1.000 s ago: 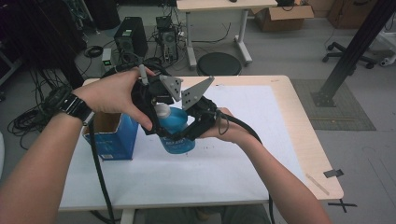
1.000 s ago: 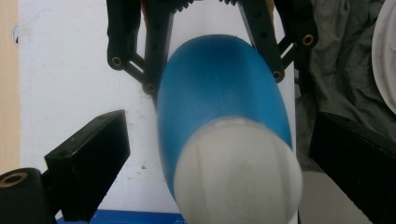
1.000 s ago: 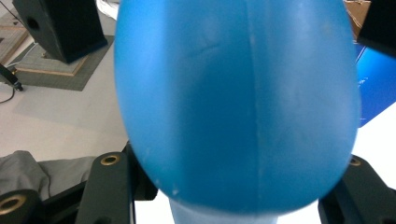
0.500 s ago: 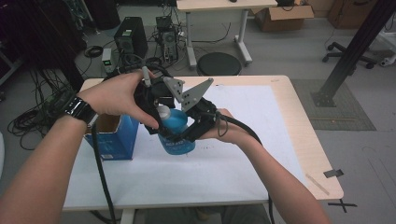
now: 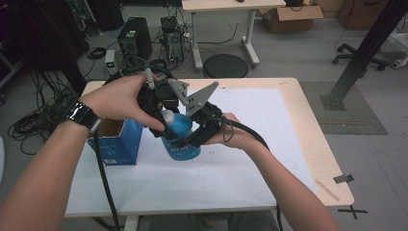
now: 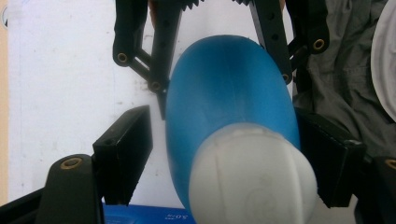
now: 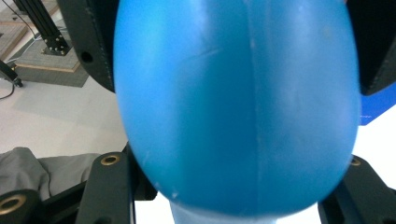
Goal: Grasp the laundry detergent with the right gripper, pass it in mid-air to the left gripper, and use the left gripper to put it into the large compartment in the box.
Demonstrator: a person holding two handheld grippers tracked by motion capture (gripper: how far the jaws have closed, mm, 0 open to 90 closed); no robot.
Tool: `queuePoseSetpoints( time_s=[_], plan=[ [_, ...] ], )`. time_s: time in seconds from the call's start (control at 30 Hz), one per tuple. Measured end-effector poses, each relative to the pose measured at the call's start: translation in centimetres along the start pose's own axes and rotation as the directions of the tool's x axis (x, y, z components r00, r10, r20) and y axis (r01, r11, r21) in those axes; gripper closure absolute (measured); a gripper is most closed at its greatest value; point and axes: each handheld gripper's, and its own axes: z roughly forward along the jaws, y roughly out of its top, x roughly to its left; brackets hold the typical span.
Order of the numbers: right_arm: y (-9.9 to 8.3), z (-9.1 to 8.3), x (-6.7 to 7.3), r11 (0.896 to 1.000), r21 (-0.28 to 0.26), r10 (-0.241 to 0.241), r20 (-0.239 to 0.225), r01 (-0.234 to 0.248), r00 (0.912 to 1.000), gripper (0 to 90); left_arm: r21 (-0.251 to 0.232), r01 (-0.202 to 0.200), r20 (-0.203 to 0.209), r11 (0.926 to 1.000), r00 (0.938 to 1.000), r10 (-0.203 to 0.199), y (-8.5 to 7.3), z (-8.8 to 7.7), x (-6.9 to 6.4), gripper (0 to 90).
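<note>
At frame centre, the right tool (image 5: 192,139) is clamped on the blue bottle (image 5: 179,130), seemingly steadying it while the left tool (image 5: 161,122), jaws apart, straddles its white cap (image 6: 252,182).

A blue bottle (image 7: 238,107) sits close between the right tongs' (image 7: 233,186) black jaws, touching both.

One bottle (image 5: 180,137), blue with a white cap. One blue box (image 5: 115,142). Two grippers: left (image 5: 161,126), right (image 5: 190,139). Two hands, left (image 5: 120,98) and right (image 5: 233,134). One watch (image 5: 79,114). Two tables: near (image 5: 298,125), far (image 5: 216,6). One round stool (image 5: 226,66). One cardboard box (image 5: 291,17).
</note>
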Motion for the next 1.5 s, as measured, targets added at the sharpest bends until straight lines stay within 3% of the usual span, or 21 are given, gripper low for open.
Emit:
queuePoseSetpoints(
  time_s=[0.67,1.23,1.27,1.3,1.5],
  plan=[
    [-0.3,0.1,-0.1,1.000,-0.001,0.014,0.000,-0.014,0.9999,42.3,0.030,0.011,0.014,0.9995,0.9998,-0.012,0.3,0.3,0.0,36.5],
    [-0.4,-0.1,-0.4,0.999,-0.039,0.033,-0.015,-0.034,0.9993,40.2,0.063,0.049,0.028,0.9968,0.9983,-0.051,1.3,-0.4,0.4,37.5],
    [-0.4,-0.1,-0.4,0.999,-0.035,0.034,-0.016,-0.035,0.9993,33.8,0.063,0.052,0.029,0.9967,0.9981,-0.054,1.3,-0.5,0.4,37.6],
    [-0.5,0.0,-0.5,0.998,-0.027,0.054,-0.010,-0.054,0.9985,19.7,0.060,0.057,0.030,0.9966,0.9978,-0.059,1.4,-0.7,0.5,37.6],
    [-1.5,-0.3,-0.8,0.997,0.003,0.079,0.022,-0.079,0.9966,6.4,0.075,0.109,0.025,0.9912,0.9935,-0.111,1.3,-2.2,0.9,37.6]
  ],
)
